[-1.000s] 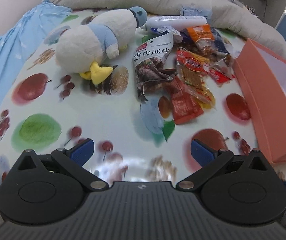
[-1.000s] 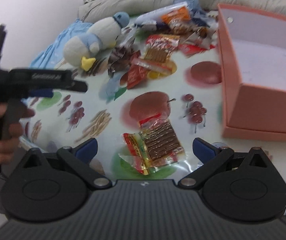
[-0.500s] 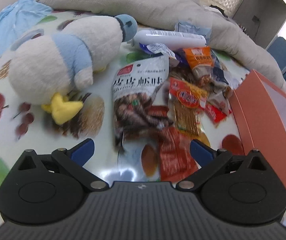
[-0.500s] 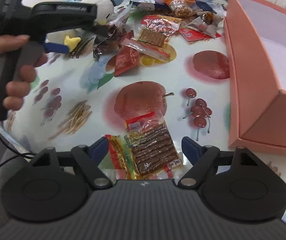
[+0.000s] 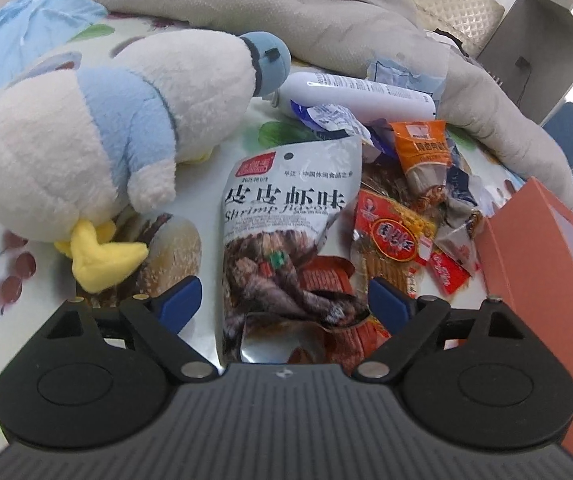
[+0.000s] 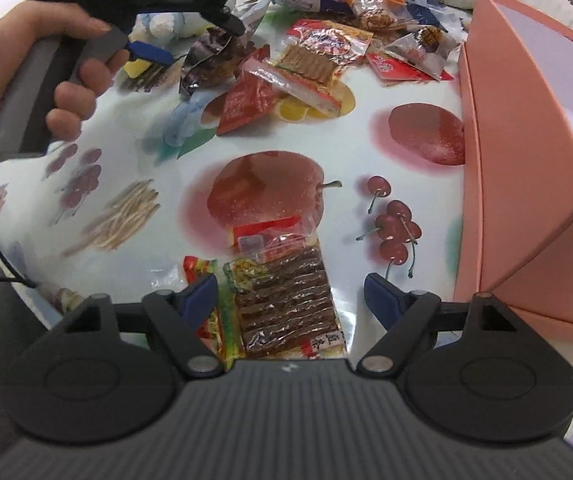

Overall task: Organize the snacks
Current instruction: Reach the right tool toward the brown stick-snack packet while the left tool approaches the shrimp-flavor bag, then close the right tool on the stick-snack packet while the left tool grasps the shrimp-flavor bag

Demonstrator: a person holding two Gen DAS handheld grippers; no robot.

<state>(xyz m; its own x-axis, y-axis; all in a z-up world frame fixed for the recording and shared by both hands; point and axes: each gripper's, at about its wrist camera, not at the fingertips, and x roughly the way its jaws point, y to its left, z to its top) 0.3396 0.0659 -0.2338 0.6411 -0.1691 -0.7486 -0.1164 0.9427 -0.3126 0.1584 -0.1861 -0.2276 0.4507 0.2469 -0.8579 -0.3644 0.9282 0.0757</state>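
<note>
Just beside the pink box (image 6: 526,184), the clear packet of brown sticks (image 6: 286,300) lay lengthwise between the right gripper (image 6: 290,296) fingers, which stood wide, gripping nothing. Farther from the box, the left gripper (image 5: 284,300) was closing around the silver shrimp bag (image 5: 282,232).
</note>
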